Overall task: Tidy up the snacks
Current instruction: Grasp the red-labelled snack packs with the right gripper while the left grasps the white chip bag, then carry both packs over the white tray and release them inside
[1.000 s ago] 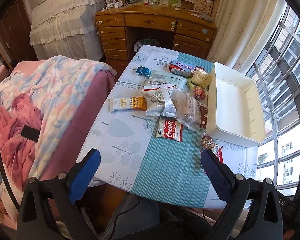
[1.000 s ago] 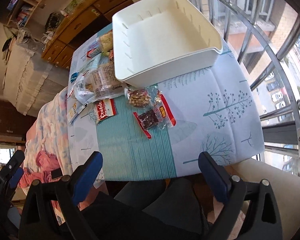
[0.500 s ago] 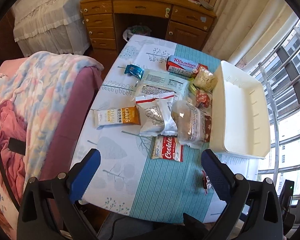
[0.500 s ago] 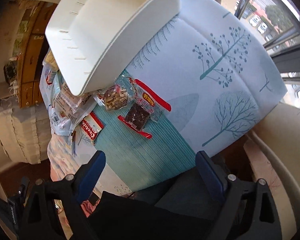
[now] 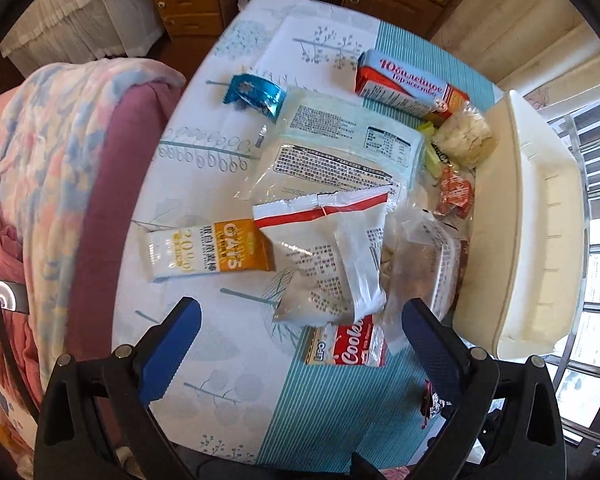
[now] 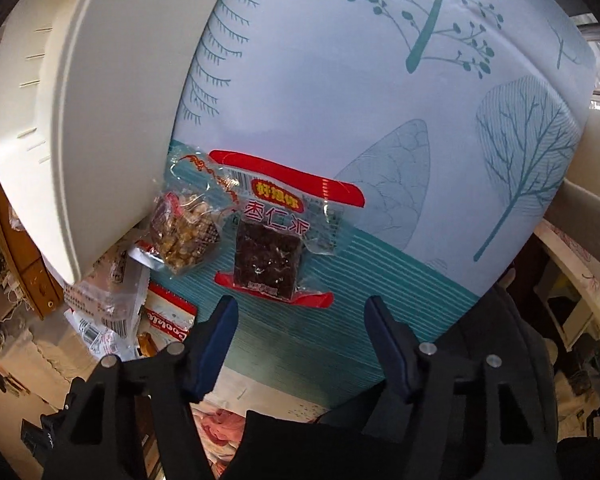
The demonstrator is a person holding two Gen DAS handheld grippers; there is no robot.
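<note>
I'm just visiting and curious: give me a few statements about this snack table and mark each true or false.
1. The white bin already holds several snacks. False: what shows of its inside is bare.
2. The red Cookie packet lies on the teal striped part of the tablecloth. True.
3. The right tool grips the dark brownie packet. False: its jaws have just been closing, but nothing is between them.
4. The orange oat bar lies flat on the table. True.
5. The left tool holds the blue wrapper. False: it is open, holding nothing.
</note>
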